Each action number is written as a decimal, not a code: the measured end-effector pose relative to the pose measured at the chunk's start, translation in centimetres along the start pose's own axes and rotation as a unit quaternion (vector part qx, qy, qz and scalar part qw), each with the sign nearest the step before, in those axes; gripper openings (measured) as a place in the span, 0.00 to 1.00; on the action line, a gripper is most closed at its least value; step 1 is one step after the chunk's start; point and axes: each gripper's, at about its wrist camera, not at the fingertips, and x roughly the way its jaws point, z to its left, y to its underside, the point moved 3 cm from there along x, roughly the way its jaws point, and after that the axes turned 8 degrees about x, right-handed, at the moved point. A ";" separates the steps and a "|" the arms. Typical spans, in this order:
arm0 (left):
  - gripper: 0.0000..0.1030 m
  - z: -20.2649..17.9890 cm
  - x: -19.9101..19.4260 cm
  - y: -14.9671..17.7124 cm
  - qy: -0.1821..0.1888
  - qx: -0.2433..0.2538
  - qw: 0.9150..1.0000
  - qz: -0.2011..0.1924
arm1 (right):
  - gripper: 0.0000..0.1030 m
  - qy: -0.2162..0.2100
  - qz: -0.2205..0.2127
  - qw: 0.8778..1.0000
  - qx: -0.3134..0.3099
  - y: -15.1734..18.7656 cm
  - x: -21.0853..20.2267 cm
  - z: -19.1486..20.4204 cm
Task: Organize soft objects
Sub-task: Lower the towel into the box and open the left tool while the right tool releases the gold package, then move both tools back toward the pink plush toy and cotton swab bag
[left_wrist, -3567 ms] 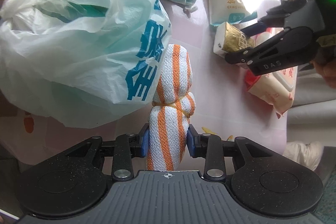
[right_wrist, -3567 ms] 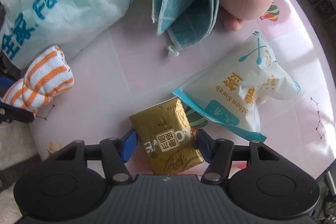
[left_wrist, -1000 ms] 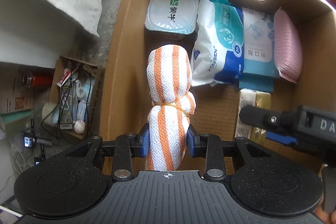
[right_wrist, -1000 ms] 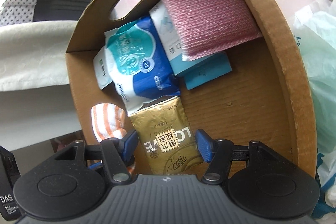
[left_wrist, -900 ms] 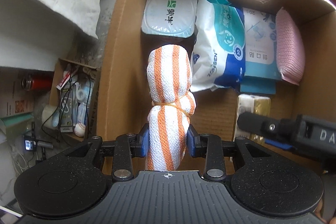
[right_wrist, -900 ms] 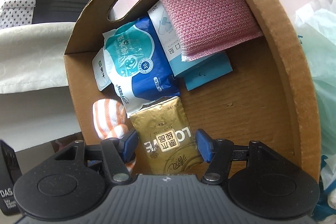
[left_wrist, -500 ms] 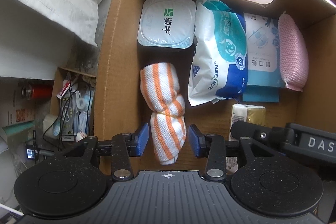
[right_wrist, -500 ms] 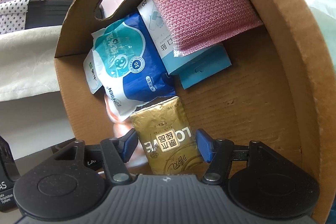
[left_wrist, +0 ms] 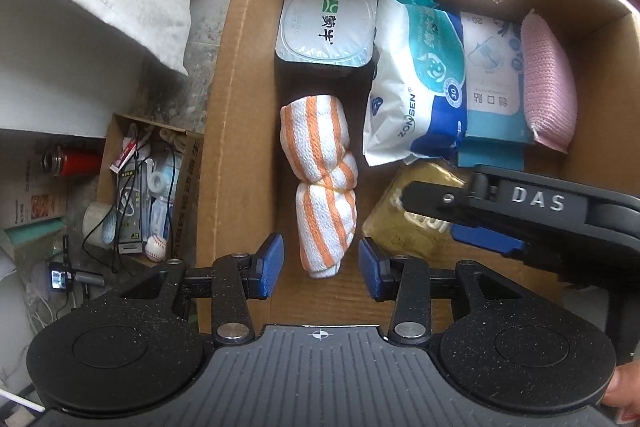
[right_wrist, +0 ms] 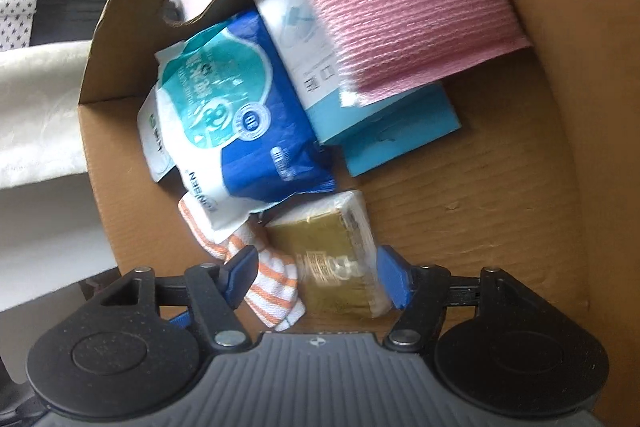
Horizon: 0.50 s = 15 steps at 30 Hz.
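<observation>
From my left wrist camera, I look straight down into the cardboard box. My left gripper has let go of the striped towel roll. A second ago the blue pads were squeezing it; now they stand apart on each side and do not touch it. The roll lies on the box floor, near the left wall, just below the white tub and beside the blue wipes pack. So that soft thing is put away. My right gripper comes in from the right, over the gold tissue pack.

From my right wrist camera, my right gripper is opening its jaws. The gold tissue pack was held tight and straight before. Now it is tipped and blurry between the pads, down on the box floor, touching the striped towel roll. The pink sponge leans at the back. I think both things are now in the box, so I can lift both grippers out and go for more.
</observation>
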 end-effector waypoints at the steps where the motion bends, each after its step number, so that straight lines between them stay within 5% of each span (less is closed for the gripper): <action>1: 0.40 0.0 -0.1 0.0 0.001 -0.001 1.000 0.000 | 0.43 -0.002 0.001 1.000 -0.003 0.1 0.1 0.1; 15: 0.41 -1.7 -3.0 1.1 0.026 -0.010 0.999 -0.031 | 0.43 -0.090 -0.011 0.996 -0.023 0.4 -4.1 0.5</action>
